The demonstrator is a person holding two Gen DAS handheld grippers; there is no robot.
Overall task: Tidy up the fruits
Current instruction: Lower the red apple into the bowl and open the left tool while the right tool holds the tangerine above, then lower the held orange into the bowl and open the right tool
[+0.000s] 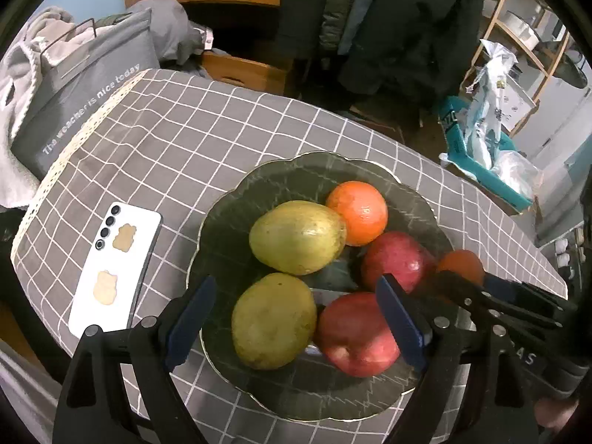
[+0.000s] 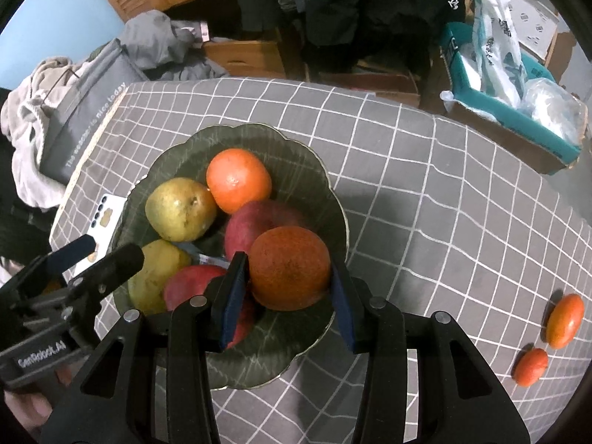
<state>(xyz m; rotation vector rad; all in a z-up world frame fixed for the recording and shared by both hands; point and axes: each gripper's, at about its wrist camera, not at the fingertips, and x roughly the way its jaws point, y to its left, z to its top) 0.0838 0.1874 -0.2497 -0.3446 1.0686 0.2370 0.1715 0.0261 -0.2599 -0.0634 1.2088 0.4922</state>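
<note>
A dark green scalloped plate sits on the grey checked tablecloth. It holds two yellow-green pears, an orange and two red apples. My left gripper hovers open over the near pear and near apple, its blue pads clear of both. My right gripper is shut on another orange just above the plate's right side. Two small orange fruits lie on the cloth far right.
A white phone lies face down left of the plate. Beyond the far table edge stand a grey bag with clothes, wooden drawers and a teal box of plastic bags. A hand shows at the bottom corners.
</note>
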